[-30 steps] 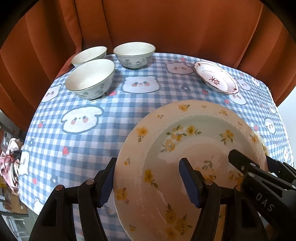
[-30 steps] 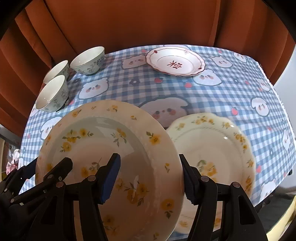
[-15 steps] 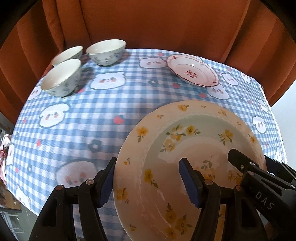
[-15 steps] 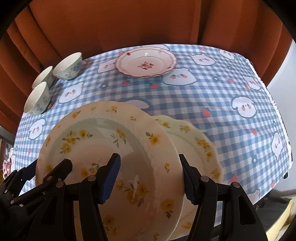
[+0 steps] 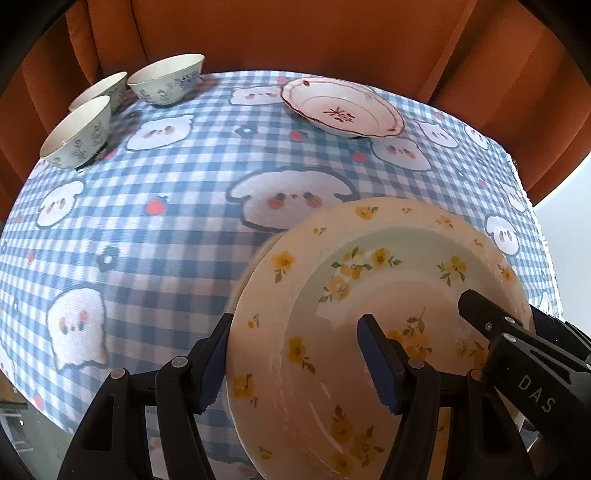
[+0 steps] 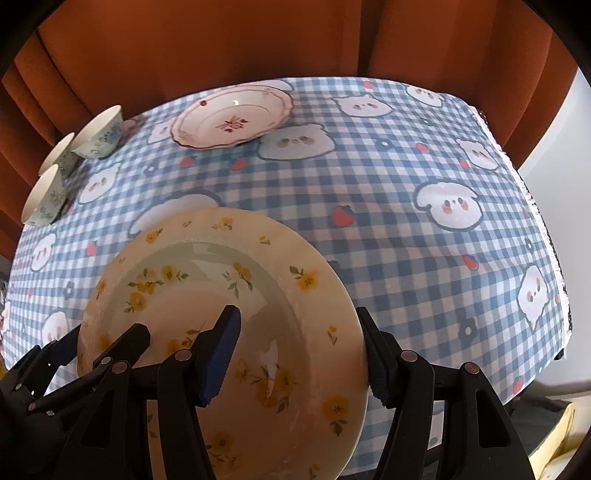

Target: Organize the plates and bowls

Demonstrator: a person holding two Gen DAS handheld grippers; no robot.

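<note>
Blue gingham tablecloth (image 5: 177, 236) with cartoon animals, orange curtain (image 5: 295, 33) behind. Nearest: yellow-flower plate (image 5: 369, 314), my left claw (image 5: 295, 354) clamped on its left rim, my right claw (image 6: 299, 350) clamped on its right rim. Left view alone shows a second rim edge (image 5: 240, 280) peeking beneath it; right view hides that. Farther back, red-pattern plate (image 5: 341, 107) lies flat, well apart. Three bowls (image 5: 166, 79) cluster at far left, upright, near each other
</note>
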